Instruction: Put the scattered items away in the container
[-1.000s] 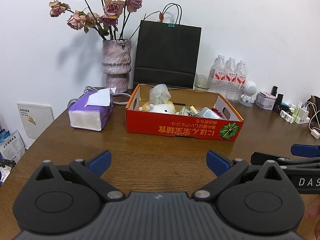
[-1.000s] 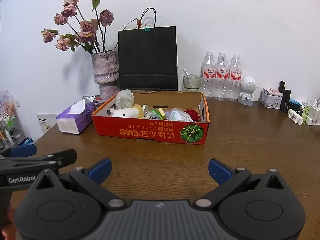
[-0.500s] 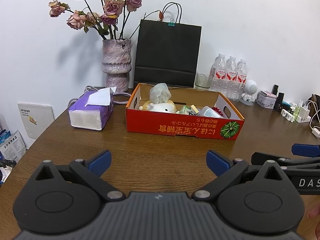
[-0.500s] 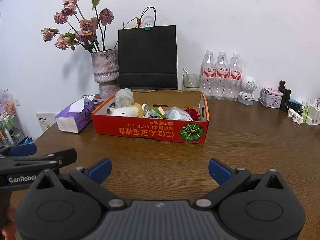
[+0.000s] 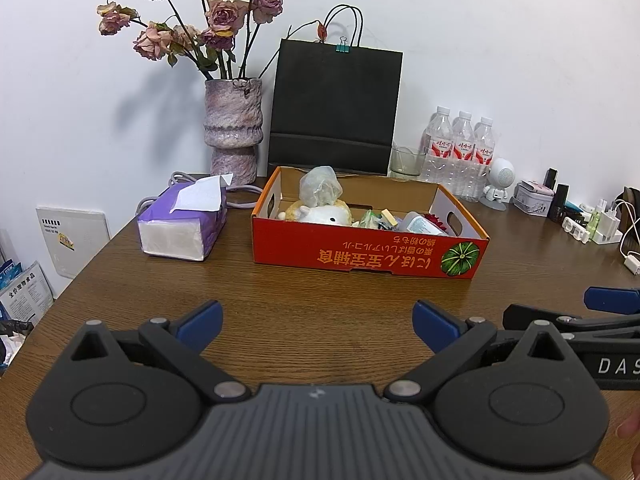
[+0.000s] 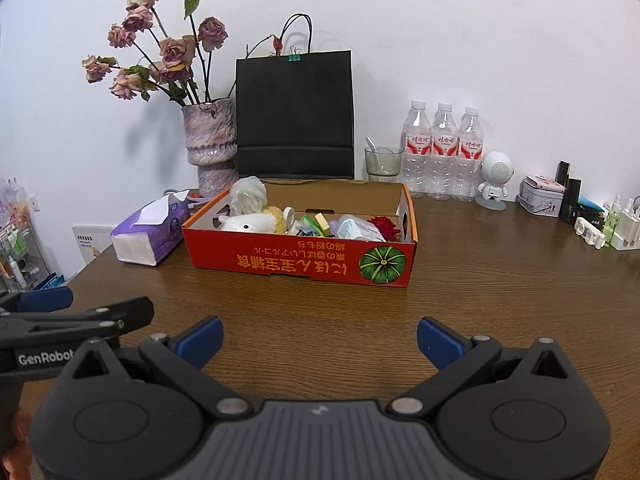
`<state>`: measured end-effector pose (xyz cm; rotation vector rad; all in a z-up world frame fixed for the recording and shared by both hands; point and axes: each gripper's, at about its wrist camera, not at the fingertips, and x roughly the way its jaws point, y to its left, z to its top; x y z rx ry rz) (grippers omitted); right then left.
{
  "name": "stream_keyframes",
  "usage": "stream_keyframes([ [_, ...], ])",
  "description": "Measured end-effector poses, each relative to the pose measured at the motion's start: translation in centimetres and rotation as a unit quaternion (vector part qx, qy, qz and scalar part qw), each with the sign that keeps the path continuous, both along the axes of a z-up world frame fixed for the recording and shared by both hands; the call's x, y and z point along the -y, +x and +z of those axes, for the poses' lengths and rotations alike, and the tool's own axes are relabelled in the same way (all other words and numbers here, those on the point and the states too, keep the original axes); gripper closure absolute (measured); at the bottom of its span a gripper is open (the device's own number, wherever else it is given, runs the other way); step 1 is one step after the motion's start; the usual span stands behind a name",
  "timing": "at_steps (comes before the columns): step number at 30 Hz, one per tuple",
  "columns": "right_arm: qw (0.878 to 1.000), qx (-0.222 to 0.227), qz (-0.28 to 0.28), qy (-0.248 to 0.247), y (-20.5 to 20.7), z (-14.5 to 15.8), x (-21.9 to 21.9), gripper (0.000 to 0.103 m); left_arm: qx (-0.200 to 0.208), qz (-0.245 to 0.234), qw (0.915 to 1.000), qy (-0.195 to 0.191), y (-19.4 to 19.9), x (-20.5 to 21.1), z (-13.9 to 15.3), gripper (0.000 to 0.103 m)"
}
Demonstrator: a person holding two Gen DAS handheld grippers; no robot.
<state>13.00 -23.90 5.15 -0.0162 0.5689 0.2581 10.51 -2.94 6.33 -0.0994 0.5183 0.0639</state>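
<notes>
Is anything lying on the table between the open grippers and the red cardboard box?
Nothing: in both wrist views only bare wooden table lies between the left gripper, the right gripper and the red cardboard box.

Office-like room: wooden desk (image 6: pixel 480 280), water bottles (image 6: pixel 444 152), chargers (image 6: pixel 624 232).

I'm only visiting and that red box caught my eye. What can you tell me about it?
The shallow red cardboard box sits flat on the brown wooden table, open-topped, brown inside, with cut-out handle holes in its end walls. Its front shows upside-down orange lettering and a green pumpkin picture. It holds a white plush toy, a crumpled plastic bag and small items. Nothing grips it.
</notes>
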Motion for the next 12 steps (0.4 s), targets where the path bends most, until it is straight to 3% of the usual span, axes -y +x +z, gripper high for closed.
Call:
stream_keyframes([
  [12, 1.000, -0.001, -0.001, -0.001, -0.10, -0.34, 0.15, 0.000, 0.016, 0.008, 0.9997, 0.015, -0.38, 0.03, -0.16, 0.000],
])
